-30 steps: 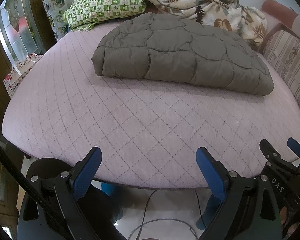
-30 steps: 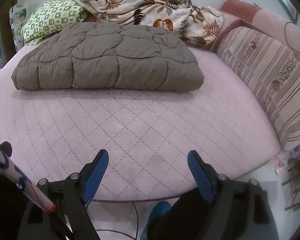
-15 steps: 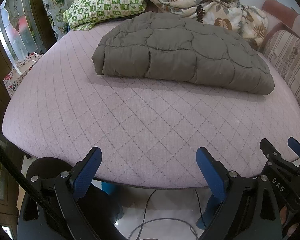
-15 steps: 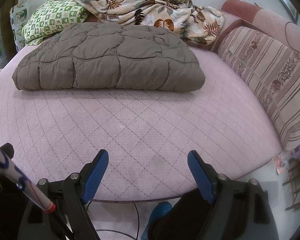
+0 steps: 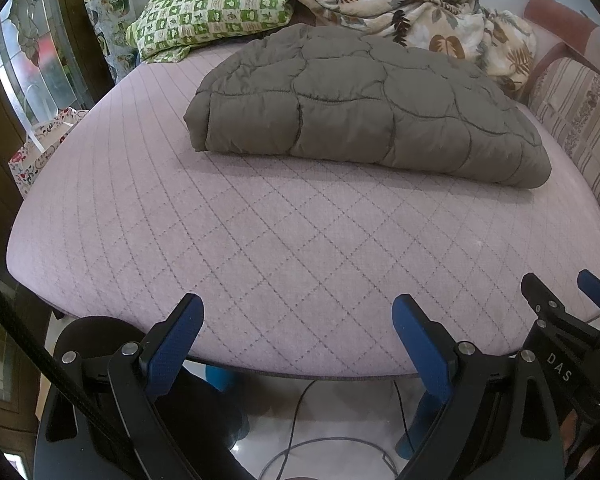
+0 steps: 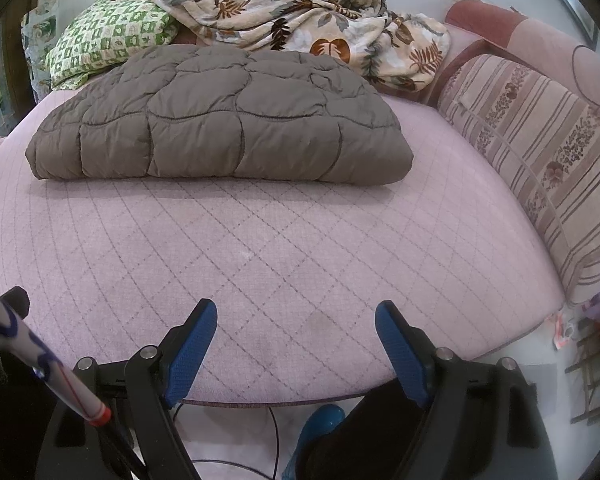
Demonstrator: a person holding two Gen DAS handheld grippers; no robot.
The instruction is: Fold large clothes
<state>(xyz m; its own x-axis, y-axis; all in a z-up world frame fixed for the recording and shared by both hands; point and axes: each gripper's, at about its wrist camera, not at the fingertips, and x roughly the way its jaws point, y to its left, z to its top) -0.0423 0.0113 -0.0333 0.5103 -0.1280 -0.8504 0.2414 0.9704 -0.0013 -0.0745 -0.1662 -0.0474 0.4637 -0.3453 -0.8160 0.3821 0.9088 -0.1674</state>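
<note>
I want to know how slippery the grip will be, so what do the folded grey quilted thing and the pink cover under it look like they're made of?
Grey quilted jacket: looks like smooth woven synthetic shell over puffy filling; faint sheen, stitched padded cells. Pink bed cover: matte, fuzzy knit or fleece-like cloth, with a stitched diamond pattern. Exact fibres can't be told.

Quilt on mattress center; pillow behind (blanket beside it).

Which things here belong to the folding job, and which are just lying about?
Part of the job:
- grey quilted jacket, lying folded on the pink mattress
- left gripper, open
- right gripper, open

Just lying about:
- green checked pillow
- leaf-print blanket
- striped cushion
- paper bag beside the bed
</note>
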